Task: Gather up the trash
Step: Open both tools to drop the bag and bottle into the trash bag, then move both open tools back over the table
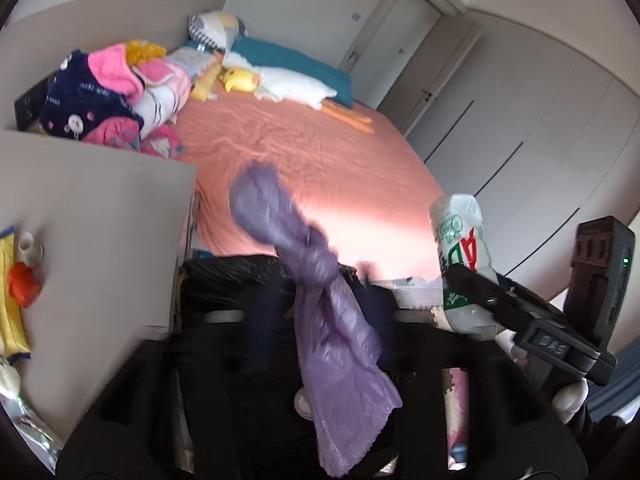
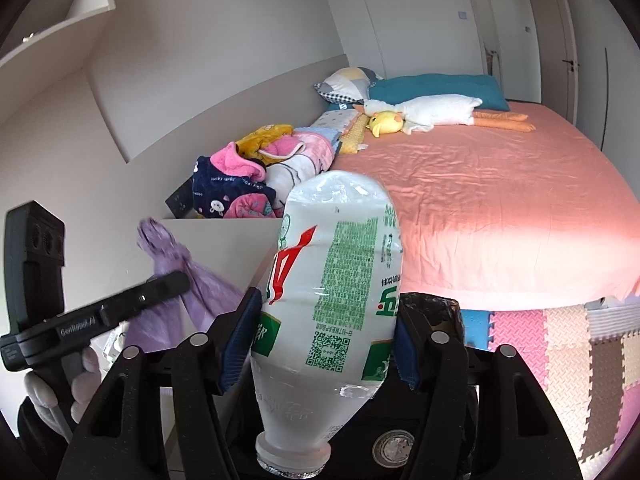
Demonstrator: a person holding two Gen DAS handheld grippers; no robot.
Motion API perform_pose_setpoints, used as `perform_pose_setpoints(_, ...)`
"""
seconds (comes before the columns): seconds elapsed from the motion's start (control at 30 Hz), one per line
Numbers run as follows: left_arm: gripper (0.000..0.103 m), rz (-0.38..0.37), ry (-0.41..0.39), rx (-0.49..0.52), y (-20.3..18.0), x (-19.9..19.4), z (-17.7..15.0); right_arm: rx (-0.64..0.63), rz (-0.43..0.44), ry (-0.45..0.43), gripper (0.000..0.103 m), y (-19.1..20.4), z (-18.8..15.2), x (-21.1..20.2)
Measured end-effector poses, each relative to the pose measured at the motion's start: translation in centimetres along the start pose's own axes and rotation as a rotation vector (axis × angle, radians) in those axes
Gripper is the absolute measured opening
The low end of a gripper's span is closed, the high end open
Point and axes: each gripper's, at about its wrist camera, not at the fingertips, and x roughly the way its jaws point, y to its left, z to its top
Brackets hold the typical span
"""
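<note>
My left gripper (image 1: pixel 320 304) is shut on a crumpled purple plastic bag (image 1: pixel 332 320), which hangs blurred between its fingers; the bag also shows in the right wrist view (image 2: pixel 192 284). My right gripper (image 2: pixel 324 340) is shut on an empty white plastic bottle (image 2: pixel 336 288) with a green and red label, held neck down; the bottle also shows in the left wrist view (image 1: pixel 460 256). A bin lined with a black bag (image 1: pixel 228 276) stands just beyond the left gripper, at the foot of the bed; its rim shows behind the right finger (image 2: pixel 432 308).
A bed with a pink sheet (image 1: pixel 312 160) fills the middle, with piled clothes (image 1: pixel 108 96) and plush toys (image 2: pixel 424 114). A beige desk (image 1: pixel 92 216) with small items is at the left. Foam floor mats (image 2: pixel 560 344) lie at the right. White wardrobes (image 1: pixel 520 152) stand beyond.
</note>
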Motion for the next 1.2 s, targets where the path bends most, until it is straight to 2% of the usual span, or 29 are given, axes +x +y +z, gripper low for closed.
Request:
perform_pose_setpoints(0.03,0.093,0.022,-0.015,-0.006,-0.2,0.1,-0.1,0.008,-0.033,-0.034,0.089,-0.4,0.0,-0.6)
perform_pose_setpoints(0.07,0.093,0.026,-0.035,0.000,-0.5,0.0,-0.2,0.010,-0.042,-0.058,0.089,-0.6,0.1,-1.0)
perform_pose_setpoints(0.17,0.093,0.027,-0.019,0.031,-1.3,0.7,-0.2,0.018,-0.049,-0.085,0.089,-1.5,0.5,-1.7)
perform_pose_setpoints(0.5,0.093,0.048,-0.013,0.019,-1.1,1.0,-0.3,0.049,-0.043,-0.101,0.089,-2.8,0.6,-1.6)
perform_pose_setpoints(0.9,0.093,0.132,-0.059,-0.049,1.8,-2.0,-0.9,0.007,0.042,-0.088,0.089,0.4,0.7,0.1)
perform_pose_setpoints(1.2,0.093,0.199,-0.095,-0.107,4.7,-4.7,-1.7,-0.051,0.110,-0.046,0.089,4.0,0.5,1.8)
